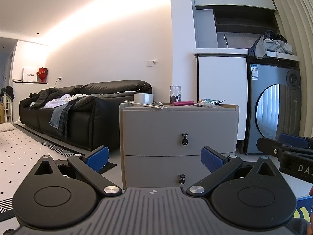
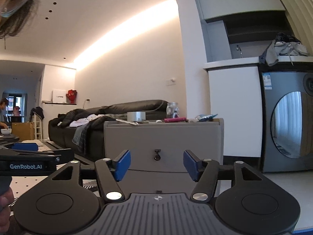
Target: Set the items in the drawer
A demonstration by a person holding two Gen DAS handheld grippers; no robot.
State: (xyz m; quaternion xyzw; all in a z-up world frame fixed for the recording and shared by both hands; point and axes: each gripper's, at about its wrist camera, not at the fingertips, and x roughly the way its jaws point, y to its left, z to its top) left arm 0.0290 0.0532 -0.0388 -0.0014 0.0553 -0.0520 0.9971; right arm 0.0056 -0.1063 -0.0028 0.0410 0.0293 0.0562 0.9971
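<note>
A warm ceiling light strip (image 1: 101,15) glares brightly; fisheye bending curves the edges, focus otherwise sharp.

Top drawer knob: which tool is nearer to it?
Right, by a little. The right tool is open and lined up straight at the top drawer knob. The left tool is open too, farther back and off to the knob's left.

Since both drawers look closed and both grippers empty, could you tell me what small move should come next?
Probably ease the right gripper, jaws open, forward to the top drawer's ring pull, which sits between its fingers. The items on the cabinet cannot go in before it opens.
</note>
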